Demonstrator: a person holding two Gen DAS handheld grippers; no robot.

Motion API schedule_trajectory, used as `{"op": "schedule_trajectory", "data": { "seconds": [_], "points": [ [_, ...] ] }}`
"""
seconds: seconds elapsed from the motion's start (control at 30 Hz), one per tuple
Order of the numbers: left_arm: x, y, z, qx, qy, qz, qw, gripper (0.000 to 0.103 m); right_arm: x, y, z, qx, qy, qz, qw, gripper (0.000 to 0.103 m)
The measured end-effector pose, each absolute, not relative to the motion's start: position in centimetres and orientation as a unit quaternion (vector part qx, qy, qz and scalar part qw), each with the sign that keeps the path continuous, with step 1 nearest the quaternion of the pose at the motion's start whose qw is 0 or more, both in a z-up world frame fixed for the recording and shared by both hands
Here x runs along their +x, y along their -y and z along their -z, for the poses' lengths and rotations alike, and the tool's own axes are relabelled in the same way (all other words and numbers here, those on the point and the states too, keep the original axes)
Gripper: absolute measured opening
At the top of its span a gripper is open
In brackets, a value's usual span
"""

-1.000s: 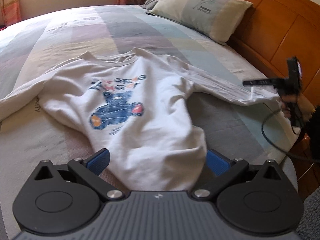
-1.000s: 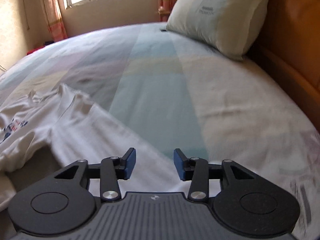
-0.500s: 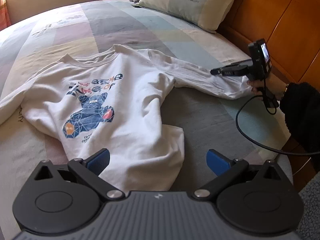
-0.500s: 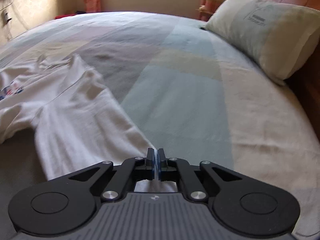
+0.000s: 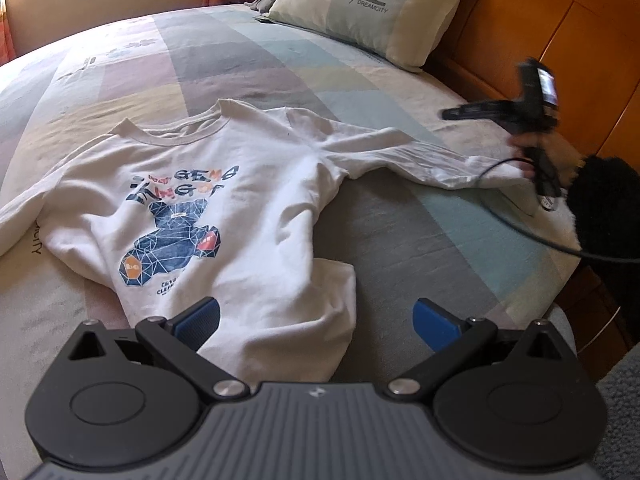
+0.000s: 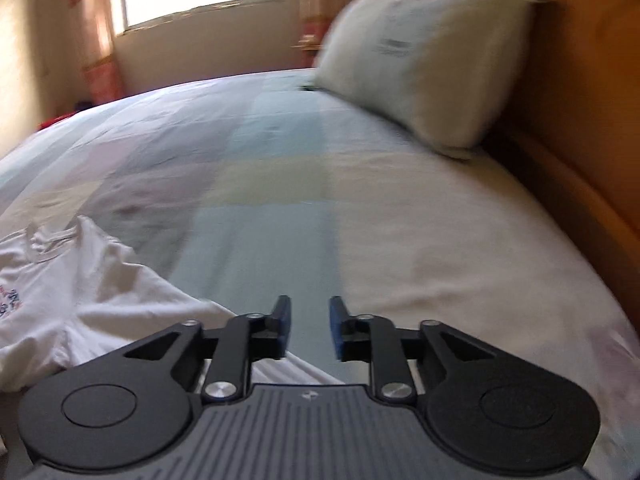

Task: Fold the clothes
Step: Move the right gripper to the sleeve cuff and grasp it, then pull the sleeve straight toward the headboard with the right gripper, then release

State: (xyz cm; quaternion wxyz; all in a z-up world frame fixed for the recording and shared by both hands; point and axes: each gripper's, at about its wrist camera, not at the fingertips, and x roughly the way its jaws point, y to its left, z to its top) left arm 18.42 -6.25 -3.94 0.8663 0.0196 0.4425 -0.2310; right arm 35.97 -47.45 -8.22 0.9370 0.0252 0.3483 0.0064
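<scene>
The left hand-held gripper (image 5: 316, 320) hovers with its blue pads spread wide, straddling the hem corner of a white sweatshirt (image 5: 224, 216) without touching it. The right hand-held gripper (image 6: 308, 328) is parted narrowly and holds nothing, just above the sleeve cuff. The sweatshirt lies face up on the bed (image 5: 400, 240), blue bear print showing, collar toward the pillow (image 5: 372, 12), rumpled, sleeves stretched sideways across the bed.
</scene>
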Motion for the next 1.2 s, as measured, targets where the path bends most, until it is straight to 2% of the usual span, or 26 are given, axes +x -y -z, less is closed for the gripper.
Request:
{"op": "schedule_trajectory", "data": {
  "seconds": [0.1, 0.4, 0.43, 0.47, 0.5, 0.53, 0.6, 0.7, 0.87, 0.97, 1.07, 1.2],
  "points": [
    [18.1, 6.2, 4.1, 0.017, -0.441, 0.236, 0.866, 0.102, 32.4, 50.6, 7.9, 0.038, -0.345, 0.041, 0.937, 0.039],
    [17.2, 6.8, 3.8, 0.025, -0.435, 0.244, 0.866, 0.102, 22.0, 58.5, 10.9, 0.205, -0.328, 0.173, 0.906, 0.041],
    [17.1, 6.9, 3.7, 0.025, -0.434, 0.246, 0.867, 0.102, 20.8, 58.4, 11.2, 0.227, -0.313, 0.176, 0.905, 0.045],
    [17.0, 7.0, 3.6, 0.027, -0.433, 0.247, 0.867, 0.102, 19.6, 58.2, 11.4, 0.248, -0.297, 0.179, 0.905, 0.058],
    [16.9, 7.1, 3.5, 0.028, -0.433, 0.248, 0.866, 0.102, 18.3, 57.9, 11.6, 0.256, -0.283, 0.175, 0.908, 0.065],
    [16.8, 7.2, 3.5, 0.030, -0.432, 0.248, 0.866, 0.102, 17.1, 57.5, 11.8, 0.262, -0.268, 0.172, 0.911, 0.066],
    [16.7, 7.5, 3.4, 0.033, -0.432, 0.250, 0.866, 0.102, 16.3, 56.5, 12.0, 0.252, -0.270, 0.158, 0.916, 0.069],
    [16.4, 7.9, 3.3, 0.038, -0.431, 0.252, 0.866, 0.102, 16.6, 55.2, 12.2, 0.222, -0.287, 0.139, 0.921, 0.078],
    [16.0, 8.5, 3.0, 0.046, -0.429, 0.256, 0.865, 0.102, 16.4, 53.7, 11.0, 0.191, -0.257, 0.144, 0.936, 0.078],
    [16.0, 8.8, 3.3, 0.050, -0.435, 0.257, 0.862, 0.102, 15.7, 52.9, 10.7, 0.179, -0.248, 0.132, 0.943, 0.088],
    [16.3, 9.2, 3.5, 0.056, -0.440, 0.256, 0.859, 0.102, 17.2, 51.6, 12.1, 0.099, -0.307, 0.147, 0.935, 0.089],
    [16.4, 10.1, 3.5, 0.063, -0.441, 0.261, 0.856, 0.102, 20.2, 52.1, 13.7, 0.077, -0.310, 0.165, 0.933, 0.089]
  ]
}}
